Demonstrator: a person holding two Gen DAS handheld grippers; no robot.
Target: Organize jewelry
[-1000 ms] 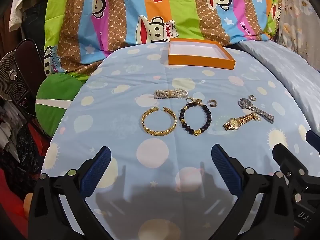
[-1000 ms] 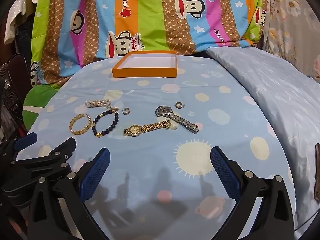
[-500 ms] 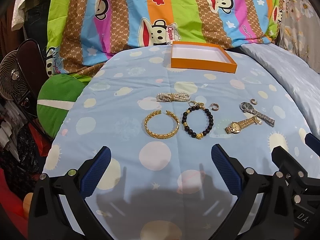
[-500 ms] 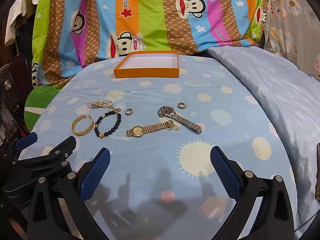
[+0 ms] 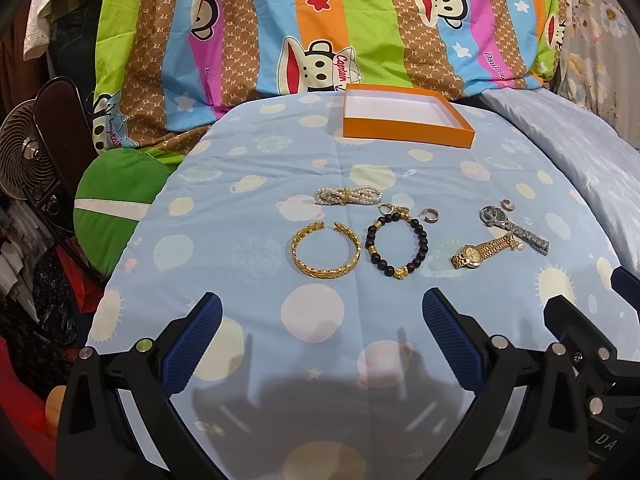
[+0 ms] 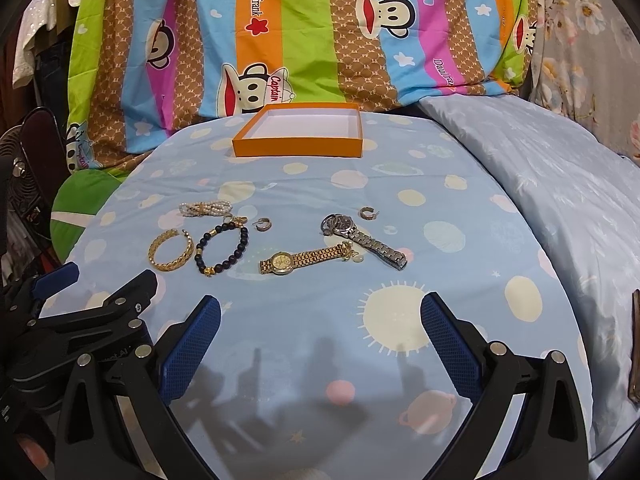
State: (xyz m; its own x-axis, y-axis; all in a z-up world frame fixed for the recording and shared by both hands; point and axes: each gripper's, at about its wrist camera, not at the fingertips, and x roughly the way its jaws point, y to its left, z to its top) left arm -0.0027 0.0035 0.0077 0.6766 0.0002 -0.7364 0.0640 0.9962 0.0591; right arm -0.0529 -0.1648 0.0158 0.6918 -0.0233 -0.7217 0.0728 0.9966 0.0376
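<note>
An empty orange box point(image 5: 404, 120) point(image 6: 300, 133) sits at the far side of the blue cloth. In front of it lie a pearl bracelet point(image 5: 348, 196) point(image 6: 206, 208), a gold bangle point(image 5: 326, 250) point(image 6: 171, 250), a dark bead bracelet point(image 5: 398, 244) point(image 6: 224, 248), a gold watch point(image 5: 482, 251) point(image 6: 308, 258), a silver watch point(image 5: 514, 228) point(image 6: 362, 238) and two small hoop earrings point(image 5: 430, 216) point(image 6: 368, 213). My left gripper point(image 5: 322, 332) and right gripper point(image 6: 320, 334) are both open and empty, hovering near the cloth's front, short of the jewelry.
A striped monkey-print quilt point(image 5: 320, 32) rises behind the box. A pale blue duvet point(image 6: 540, 184) lies to the right. A green cushion point(image 5: 116, 208) and a fan point(image 5: 24, 160) stand at the left. The left gripper shows in the right wrist view point(image 6: 92, 312).
Both grippers have drawn back slightly and risen; the jewelry and box sit lower and farther in view. Nothing on the cloth has moved.
</note>
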